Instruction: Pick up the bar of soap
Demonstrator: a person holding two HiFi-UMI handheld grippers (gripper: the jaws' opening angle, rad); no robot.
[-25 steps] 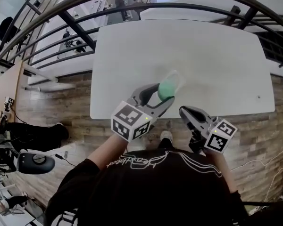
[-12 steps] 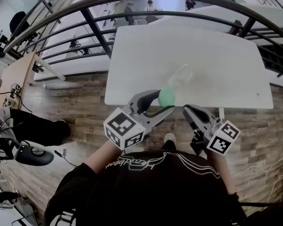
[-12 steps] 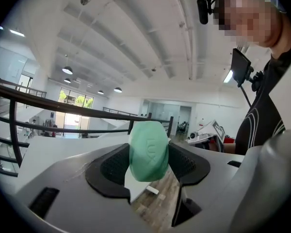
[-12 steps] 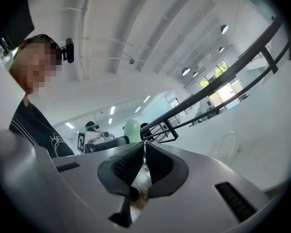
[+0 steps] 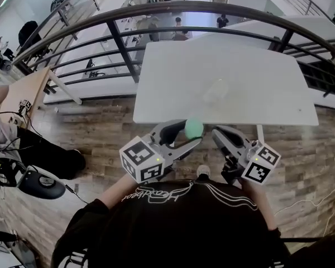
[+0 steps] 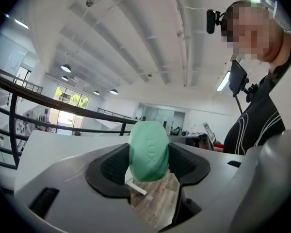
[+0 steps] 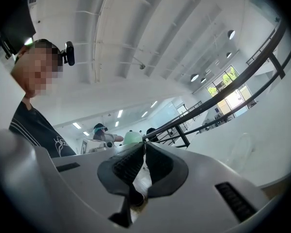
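Note:
A green oval bar of soap (image 5: 194, 128) is clamped between the jaws of my left gripper (image 5: 188, 132), held in the air off the near edge of the white table (image 5: 257, 77). In the left gripper view the soap (image 6: 148, 150) stands upright between the two black pads, filling the gap. My right gripper (image 5: 219, 135) hangs just to the right of it, below the table's front edge, jaws pressed together with nothing between them (image 7: 143, 155). The soap's top (image 7: 132, 138) peeks over the right gripper's left jaw.
A clear plastic soap dish (image 5: 215, 90) lies on the table near its front. Dark metal railings (image 5: 123, 49) curve behind and left of the table. Wooden floor (image 5: 95, 133) lies below. A wooden desk (image 5: 19, 96) stands at far left.
My left gripper has drawn back toward me with the soap, off the clear dish and past the table's front edge. The right gripper stayed low and shut.

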